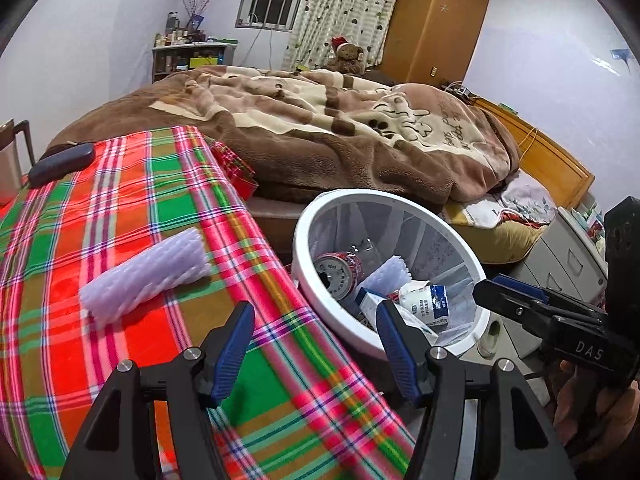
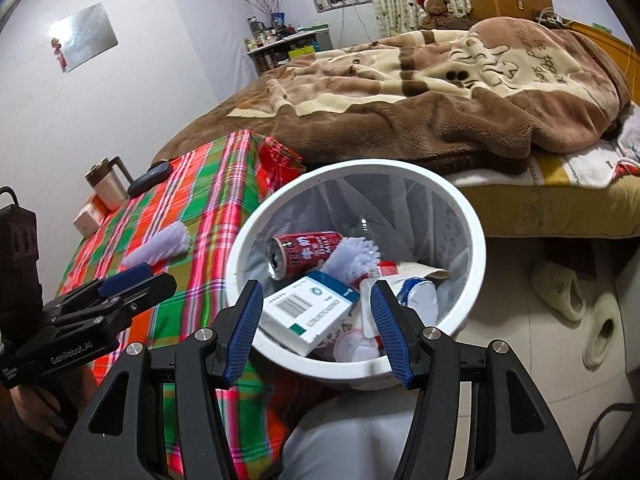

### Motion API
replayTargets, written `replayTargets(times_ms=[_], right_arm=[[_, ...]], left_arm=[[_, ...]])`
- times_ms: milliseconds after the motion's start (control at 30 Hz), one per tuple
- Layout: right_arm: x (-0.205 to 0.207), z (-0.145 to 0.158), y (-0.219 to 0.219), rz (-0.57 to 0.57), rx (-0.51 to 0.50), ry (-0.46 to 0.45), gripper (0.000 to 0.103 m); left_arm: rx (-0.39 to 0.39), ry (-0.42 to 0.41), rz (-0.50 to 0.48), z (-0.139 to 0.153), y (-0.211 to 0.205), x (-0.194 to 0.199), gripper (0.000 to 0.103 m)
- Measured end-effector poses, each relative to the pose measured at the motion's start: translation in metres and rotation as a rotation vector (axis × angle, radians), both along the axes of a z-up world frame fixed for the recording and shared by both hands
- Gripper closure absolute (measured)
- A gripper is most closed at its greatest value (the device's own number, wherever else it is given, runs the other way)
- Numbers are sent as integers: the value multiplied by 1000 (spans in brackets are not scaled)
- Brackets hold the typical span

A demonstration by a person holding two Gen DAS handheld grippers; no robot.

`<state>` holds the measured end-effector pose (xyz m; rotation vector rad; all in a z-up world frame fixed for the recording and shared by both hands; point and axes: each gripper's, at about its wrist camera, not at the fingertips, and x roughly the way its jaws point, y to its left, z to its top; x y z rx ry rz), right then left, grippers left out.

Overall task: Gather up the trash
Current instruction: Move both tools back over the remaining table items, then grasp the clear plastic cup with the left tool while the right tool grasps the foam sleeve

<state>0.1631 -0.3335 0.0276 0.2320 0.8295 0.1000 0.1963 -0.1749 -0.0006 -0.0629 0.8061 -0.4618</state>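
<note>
Left gripper (image 1: 316, 340), jaws wide and empty, hovers over the counter (image 1: 120, 208) where a foam sleeve (image 1: 144, 272) lies: light, soft, crushable, best pinched across its middle. Bin (image 2: 472, 240) beside the counter holds a can (image 2: 304, 252), box (image 2: 308, 312) and wrappers. Right gripper (image 2: 316, 320), wide, empty, above it.

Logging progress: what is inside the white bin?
In the white bin: a red can, a foam net sleeve, a white-and-teal carton and crumpled wrappers. These hide whatever lies underneath.
</note>
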Motion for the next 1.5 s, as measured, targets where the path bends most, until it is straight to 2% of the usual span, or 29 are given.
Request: replayTargets(times_ms=[400, 833, 1500], right_arm=[[-5, 0, 27, 81, 19, -9, 45], [3, -2, 66, 194, 45, -8, 45], [37, -1, 124, 341, 34, 5, 45]], left_arm=[[0, -1, 71, -2, 41, -21, 40], [22, 5, 229, -7, 106, -35, 40], [6, 6, 455, -9, 208, -48, 40]])
